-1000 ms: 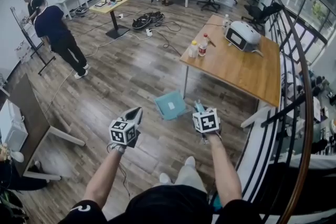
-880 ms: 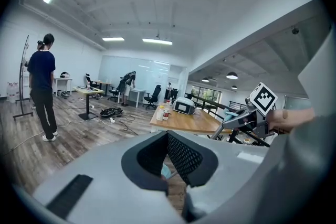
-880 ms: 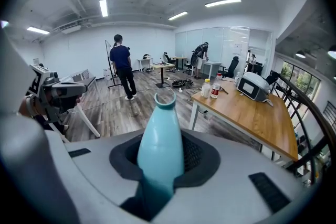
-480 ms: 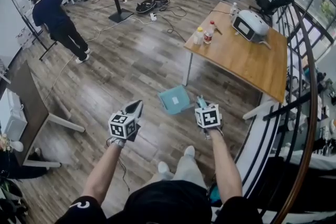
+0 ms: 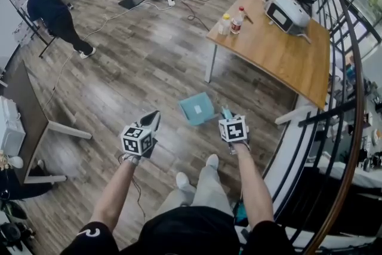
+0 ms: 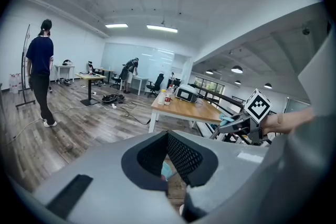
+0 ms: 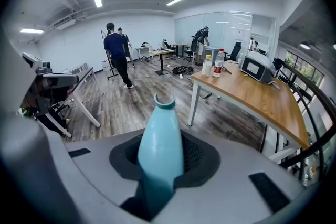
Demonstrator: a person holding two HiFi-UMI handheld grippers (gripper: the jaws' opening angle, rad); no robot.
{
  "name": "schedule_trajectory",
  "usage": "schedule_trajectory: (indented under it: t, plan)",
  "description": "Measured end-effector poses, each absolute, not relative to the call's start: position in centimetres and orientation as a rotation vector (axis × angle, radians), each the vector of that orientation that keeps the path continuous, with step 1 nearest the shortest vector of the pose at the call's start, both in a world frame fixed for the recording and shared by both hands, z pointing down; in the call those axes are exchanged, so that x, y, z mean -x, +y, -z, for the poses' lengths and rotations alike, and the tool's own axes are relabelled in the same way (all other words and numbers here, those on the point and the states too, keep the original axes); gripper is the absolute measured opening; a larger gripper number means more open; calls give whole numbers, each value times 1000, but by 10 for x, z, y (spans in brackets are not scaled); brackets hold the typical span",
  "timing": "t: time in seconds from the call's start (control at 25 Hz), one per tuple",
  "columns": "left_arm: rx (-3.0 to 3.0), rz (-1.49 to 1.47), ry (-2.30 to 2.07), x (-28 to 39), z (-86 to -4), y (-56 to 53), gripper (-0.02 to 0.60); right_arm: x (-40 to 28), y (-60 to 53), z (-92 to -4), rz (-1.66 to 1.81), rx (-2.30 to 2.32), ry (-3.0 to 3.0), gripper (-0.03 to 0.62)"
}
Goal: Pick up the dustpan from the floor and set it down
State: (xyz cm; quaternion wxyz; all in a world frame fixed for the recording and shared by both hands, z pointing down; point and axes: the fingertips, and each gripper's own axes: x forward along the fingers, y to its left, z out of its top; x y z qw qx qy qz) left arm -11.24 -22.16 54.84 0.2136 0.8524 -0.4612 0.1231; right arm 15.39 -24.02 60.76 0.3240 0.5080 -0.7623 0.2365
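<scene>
Right gripper view: right gripper (image 7: pixel 164 165) is clamped on the pale teal plastic handle (image 7: pixel 160 136) of the dustpan, whose notched tip is pushed out past the jaws. Left gripper view: left gripper (image 6: pixel 168 166) is seen with jaws slightly apart and nothing held; a strip of floor and a bit of teal are seen through the gap. In the head view the teal square dustpan (image 5: pixel 196 108) is seen low over the grey-brown wood-plank floor (image 5: pixel 137 68), just left of the right gripper and ahead of the person's feet. Contact with the floor cannot be told. A light wooden table (image 5: pixel 280 63) is placed beyond, near the dustpan. Two bottles (image 5: pixel 231 22) and a white rounded appliance (image 5: pixel 287 14) are set on it. A person in a dark top (image 5: pixel 48 9) is seen well apart.
</scene>
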Motion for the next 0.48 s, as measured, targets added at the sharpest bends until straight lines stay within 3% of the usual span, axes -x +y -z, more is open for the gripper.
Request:
schedule_trajectory:
  t: [0.48]
  plan:
    - [-2332,-411,-1205,86,-631,-216,-3,-168,-235,-713,-644,-1313,-1917,86]
